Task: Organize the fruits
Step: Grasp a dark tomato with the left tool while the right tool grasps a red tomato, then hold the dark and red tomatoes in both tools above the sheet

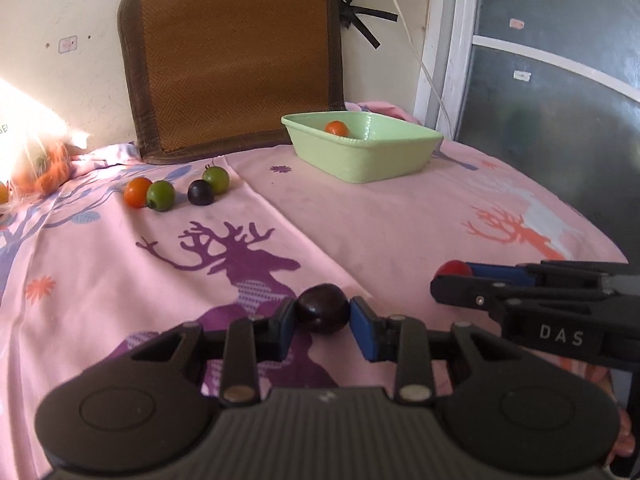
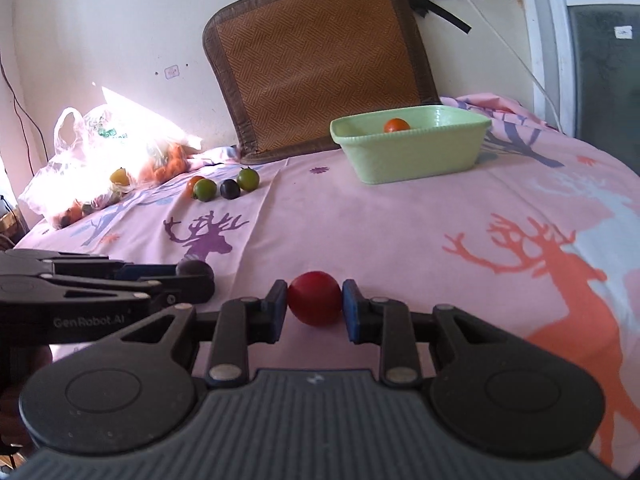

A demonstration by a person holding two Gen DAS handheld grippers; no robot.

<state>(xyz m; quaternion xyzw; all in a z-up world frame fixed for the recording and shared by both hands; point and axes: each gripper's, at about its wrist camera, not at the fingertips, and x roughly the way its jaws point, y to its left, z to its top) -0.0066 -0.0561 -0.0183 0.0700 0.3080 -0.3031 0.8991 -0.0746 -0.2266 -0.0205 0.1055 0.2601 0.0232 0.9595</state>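
My left gripper [image 1: 322,312] is shut on a dark purple fruit [image 1: 322,309], low over the pink cloth. My right gripper [image 2: 315,300] is shut on a red fruit [image 2: 315,298]; it also shows in the left wrist view [image 1: 453,269]. A green tray [image 1: 362,156] stands at the back and holds one orange fruit [image 1: 337,128]. Loose on the cloth at the back left lie an orange fruit [image 1: 137,192], two green fruits [image 1: 161,195] [image 1: 216,179] and a dark purple one [image 1: 200,192].
A brown woven mat [image 1: 236,60] leans on the wall behind the tray. A plastic bag [image 2: 100,152] with more fruit lies at the back left. A white cable [image 1: 416,52] hangs by the door frame at the right.
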